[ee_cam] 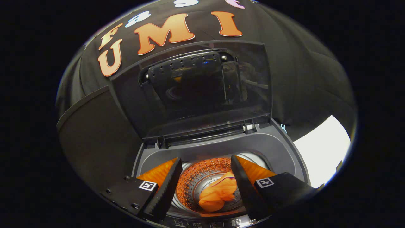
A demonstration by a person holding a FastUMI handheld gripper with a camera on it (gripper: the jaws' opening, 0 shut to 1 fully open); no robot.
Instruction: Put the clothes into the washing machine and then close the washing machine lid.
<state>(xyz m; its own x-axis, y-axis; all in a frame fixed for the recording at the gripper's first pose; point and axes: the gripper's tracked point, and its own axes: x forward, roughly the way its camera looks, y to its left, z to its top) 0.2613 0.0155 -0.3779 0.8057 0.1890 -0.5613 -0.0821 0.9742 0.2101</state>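
I look down into a top-loading washing machine [278,148] with a dark grey rim. Its tinted lid [196,91] stands raised at the back, hinged behind the opening. An orange garment [218,193] lies bunched on the floor of the perforated drum [202,177], well below my fingers. My gripper [205,164] hovers above the opening, open, with nothing between its fingers; the garment shows through the gap between them.
The machine's control panel [215,224] runs along the front edge just under my fingers. A dark panel [95,133] stands to the left of the machine. A bright white surface [322,148] lies to its right.
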